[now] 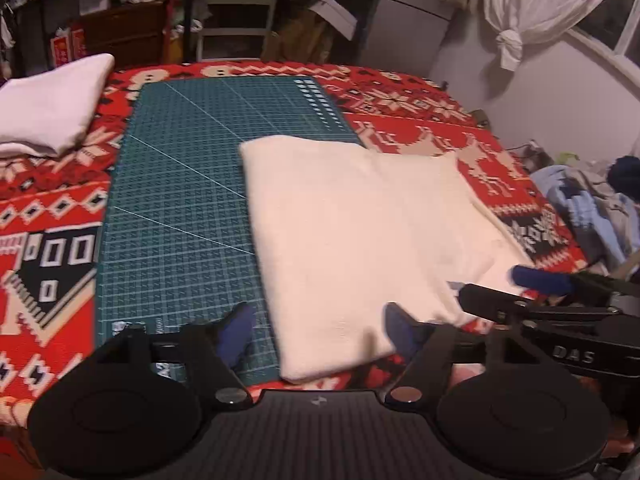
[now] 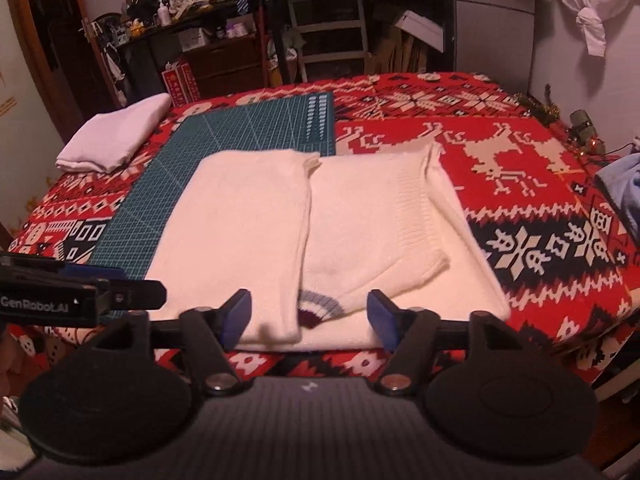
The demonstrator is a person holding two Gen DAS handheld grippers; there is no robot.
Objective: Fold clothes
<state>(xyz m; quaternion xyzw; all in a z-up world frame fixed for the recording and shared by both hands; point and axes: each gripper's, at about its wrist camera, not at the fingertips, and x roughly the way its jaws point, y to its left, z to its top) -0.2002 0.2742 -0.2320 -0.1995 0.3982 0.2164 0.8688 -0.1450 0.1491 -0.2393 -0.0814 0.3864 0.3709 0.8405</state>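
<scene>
A red patterned knit blanket [image 2: 520, 184] covers the counter; on it lies a folded cream knitted sweater [image 2: 248, 224]. Left tool [image 1: 320, 334] and right tool [image 2: 310, 312] both gape wide, empty.

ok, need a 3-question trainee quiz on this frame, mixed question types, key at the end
1. True or false: both sets of tongs, left and right, are clamped on the cream sweater.
2. What lies at the far left of the red patterned blanket? A) folded white cloth B) a shoe C) a book
3. Fill in: the sweater lies partly on the green ____ mat.

Key
1. False: both stand open, pads not pressing on the knit.
2. A, the folded white cloth.
3. cutting
</scene>
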